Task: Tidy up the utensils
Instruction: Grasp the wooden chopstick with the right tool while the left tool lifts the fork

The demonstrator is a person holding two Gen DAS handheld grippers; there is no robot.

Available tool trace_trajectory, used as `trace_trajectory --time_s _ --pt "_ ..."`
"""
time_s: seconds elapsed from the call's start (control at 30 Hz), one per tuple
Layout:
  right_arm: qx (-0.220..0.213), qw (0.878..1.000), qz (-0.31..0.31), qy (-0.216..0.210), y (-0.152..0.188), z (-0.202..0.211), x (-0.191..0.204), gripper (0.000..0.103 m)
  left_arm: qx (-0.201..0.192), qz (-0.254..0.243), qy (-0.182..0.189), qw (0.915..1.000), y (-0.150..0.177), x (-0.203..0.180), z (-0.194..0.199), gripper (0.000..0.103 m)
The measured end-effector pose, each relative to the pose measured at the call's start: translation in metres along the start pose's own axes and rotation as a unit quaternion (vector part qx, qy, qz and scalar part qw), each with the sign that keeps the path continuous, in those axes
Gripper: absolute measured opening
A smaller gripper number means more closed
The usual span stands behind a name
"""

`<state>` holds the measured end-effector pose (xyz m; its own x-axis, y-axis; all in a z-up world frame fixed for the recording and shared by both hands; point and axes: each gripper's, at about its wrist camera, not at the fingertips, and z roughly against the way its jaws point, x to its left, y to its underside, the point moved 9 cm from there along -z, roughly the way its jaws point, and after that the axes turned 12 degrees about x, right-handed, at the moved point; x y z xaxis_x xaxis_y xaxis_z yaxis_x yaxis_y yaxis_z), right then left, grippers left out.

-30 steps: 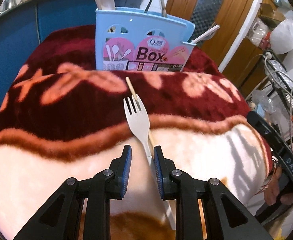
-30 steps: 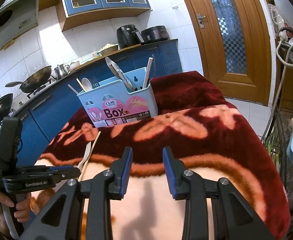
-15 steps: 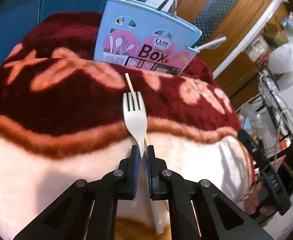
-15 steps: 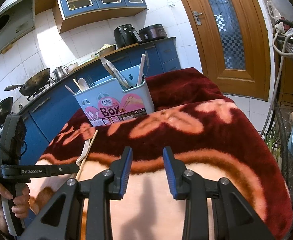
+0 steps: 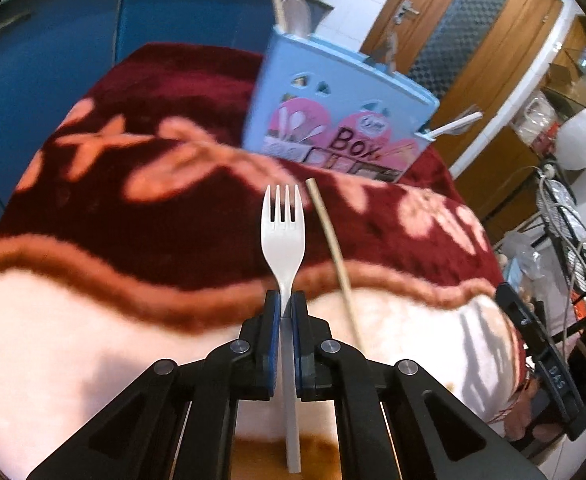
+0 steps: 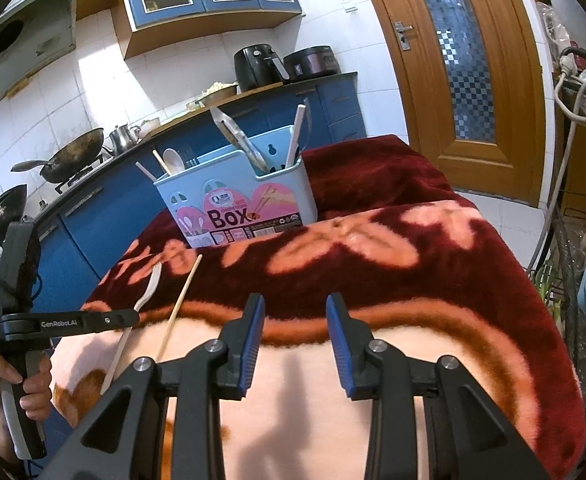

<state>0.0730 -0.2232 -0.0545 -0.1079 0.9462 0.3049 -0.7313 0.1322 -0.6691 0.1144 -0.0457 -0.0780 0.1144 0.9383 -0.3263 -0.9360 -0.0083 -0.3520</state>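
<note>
Now your left gripper (image 5: pixel 286 308) has its jaws clenched on the neck of the white plastic fork (image 5: pixel 283 236), tines pointing ahead toward the box and the long handle running back between the blue pads (image 5: pixel 274 336). From the right wrist view the fork (image 6: pixel 149 288) appears lifted off the blanket at its head, though you cannot be sure how far. Just beside it on the right lies a single pale wooden chopstick (image 5: pixel 335 256), flat on the dark red and peach floral fleece blanket (image 5: pixel 105 184). Beyond both stands the light blue plastic utensil box with the pink "Box" label (image 5: pixel 333 120), already holding spoons and sticks. Your right gripper (image 6: pixel 295 340) hovers over the blanket, jaws released and holding nothing, well apart from the chopstick.
</note>
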Motion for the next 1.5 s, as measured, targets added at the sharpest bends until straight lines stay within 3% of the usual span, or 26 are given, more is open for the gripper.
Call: trace_trajectory --time_s 0.33,0.53,0.8,1.07,1.2,1.27,1.5 --pt "0.024 0.999 0.029 0.003 -0.006 -0.005 0.024 0.035 0.074 -0.049 -0.029 0.9957 0.003 0.0 -0.016 0.008" --pt "0.07 0.996 0.046 -0.004 -0.006 -0.018 0.042 0.035 0.089 -0.044 0.005 0.9951 0.001 0.004 -0.016 0.006" --pt "0.155 0.984 0.074 -0.039 -0.006 -0.043 0.078 0.035 0.019 -0.016 0.042 0.9988 0.0 0.021 0.011 0.005" --pt "0.241 0.964 0.111 -0.035 -0.009 -0.078 0.113 0.035 -0.052 -0.018 0.029 0.9981 -0.01 0.036 0.045 0.005" --pt "0.283 0.952 0.114 -0.028 -0.004 -0.098 0.12 0.028 -0.088 -0.02 0.018 0.9958 -0.015 0.043 0.061 0.005" --pt "0.301 0.947 0.108 -0.029 -0.002 -0.108 0.122 0.022 -0.098 -0.022 0.018 0.9948 -0.017 0.044 0.066 0.005" --pt "0.325 0.941 0.099 -0.008 -0.001 -0.13 0.126 0.022 -0.113 -0.027 0.023 0.9929 -0.017 0.042 0.07 0.005"
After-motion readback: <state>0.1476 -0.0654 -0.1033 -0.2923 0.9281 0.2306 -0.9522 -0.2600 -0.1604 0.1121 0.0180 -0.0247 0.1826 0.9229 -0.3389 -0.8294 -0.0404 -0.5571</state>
